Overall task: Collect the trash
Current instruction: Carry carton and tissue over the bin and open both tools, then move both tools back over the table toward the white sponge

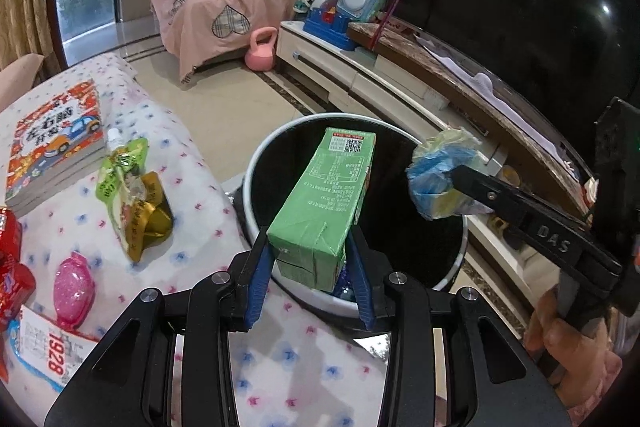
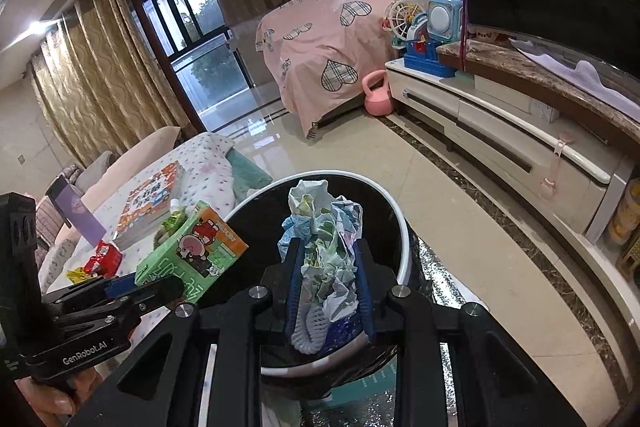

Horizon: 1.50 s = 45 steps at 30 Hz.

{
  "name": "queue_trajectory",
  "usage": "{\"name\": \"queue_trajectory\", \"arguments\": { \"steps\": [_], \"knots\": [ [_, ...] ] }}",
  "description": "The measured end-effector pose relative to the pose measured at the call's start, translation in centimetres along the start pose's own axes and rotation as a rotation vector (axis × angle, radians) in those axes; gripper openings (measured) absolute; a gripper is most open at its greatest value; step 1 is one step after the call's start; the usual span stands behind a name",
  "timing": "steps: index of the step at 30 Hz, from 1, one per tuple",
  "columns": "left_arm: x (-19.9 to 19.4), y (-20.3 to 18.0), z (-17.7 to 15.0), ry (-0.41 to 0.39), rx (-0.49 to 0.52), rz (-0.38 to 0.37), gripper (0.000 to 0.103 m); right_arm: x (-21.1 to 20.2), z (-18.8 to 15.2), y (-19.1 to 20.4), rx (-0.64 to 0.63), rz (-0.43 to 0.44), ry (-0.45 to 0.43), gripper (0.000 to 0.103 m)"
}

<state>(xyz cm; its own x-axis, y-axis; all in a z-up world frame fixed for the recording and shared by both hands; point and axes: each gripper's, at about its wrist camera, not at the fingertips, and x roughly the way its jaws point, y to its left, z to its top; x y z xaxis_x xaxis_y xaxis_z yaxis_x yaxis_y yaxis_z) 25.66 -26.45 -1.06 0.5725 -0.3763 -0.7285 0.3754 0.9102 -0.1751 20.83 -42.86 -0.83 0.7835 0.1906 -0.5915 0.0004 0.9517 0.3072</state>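
Note:
My left gripper [image 1: 310,239] is shut on a green drink carton [image 1: 324,203], which sticks out forward over the mouth of a round black bin with a white rim [image 1: 249,187]. My right gripper [image 2: 326,255] is shut on a crumpled ball of blue, white and yellow wrapper [image 2: 320,223], also over the bin [image 2: 402,223]. In the left wrist view the wrapper [image 1: 432,167] hangs at the bin's right edge in the right gripper [image 1: 452,179]. The right wrist view shows the carton [image 2: 196,251] at the bin's left edge.
A table with a dotted cloth [image 1: 192,163] left of the bin carries a stack of books [image 1: 56,143], a green pouch [image 1: 116,171], a gold wrapper [image 1: 154,215], a pink object [image 1: 74,289] and red packets [image 1: 12,267]. A TV stand [image 1: 360,83] runs along the right.

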Motion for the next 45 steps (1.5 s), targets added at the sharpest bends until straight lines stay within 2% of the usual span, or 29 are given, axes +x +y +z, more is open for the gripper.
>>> {"name": "queue_trajectory", "arguments": {
  "steps": [1, 3, 5, 7, 10, 19, 31, 45],
  "knots": [
    [0.1, -0.1, 0.0, 0.004, 0.001, 0.004, 0.041, 0.3, 0.0, -0.1, 0.000, -0.002, 0.007, 0.028],
    [0.0, -0.3, 0.0, -0.003, 0.011, 0.007, 0.058, 0.7, 0.1, -0.3, 0.010, 0.005, 0.018, 0.035],
    [-0.5, -0.4, -0.2, -0.017, 0.020, 0.030, 0.067, 1.0, 0.1, -0.7, 0.028, 0.007, 0.022, 0.056],
    [-0.9, -0.3, -0.4, -0.022, 0.014, 0.029, 0.069, 0.8, 0.0, -1.1, 0.048, 0.013, 0.018, 0.067],
    [-1.5, 0.3, -1.0, -0.021, -0.006, 0.021, 0.070, 0.2, -0.2, -1.1, 0.059, 0.019, 0.008, 0.068],
    [-4.8, 2.8, -4.5, -0.032, -0.060, 0.028, 0.071, -2.3, -1.5, 1.0, 0.069, 0.064, -0.026, 0.087],
    [-10.4, 8.5, -9.6, -0.059, -0.189, 0.058, 0.072, -3.8, -5.8, 7.2, 0.041, 0.159, 0.017, 0.089],
    [-13.9, 14.5, -14.4, -0.065, -0.304, 0.125, 0.072, -3.4, -10.7, 13.6, -0.020, 0.239, 0.111, 0.089]
  ]
}}
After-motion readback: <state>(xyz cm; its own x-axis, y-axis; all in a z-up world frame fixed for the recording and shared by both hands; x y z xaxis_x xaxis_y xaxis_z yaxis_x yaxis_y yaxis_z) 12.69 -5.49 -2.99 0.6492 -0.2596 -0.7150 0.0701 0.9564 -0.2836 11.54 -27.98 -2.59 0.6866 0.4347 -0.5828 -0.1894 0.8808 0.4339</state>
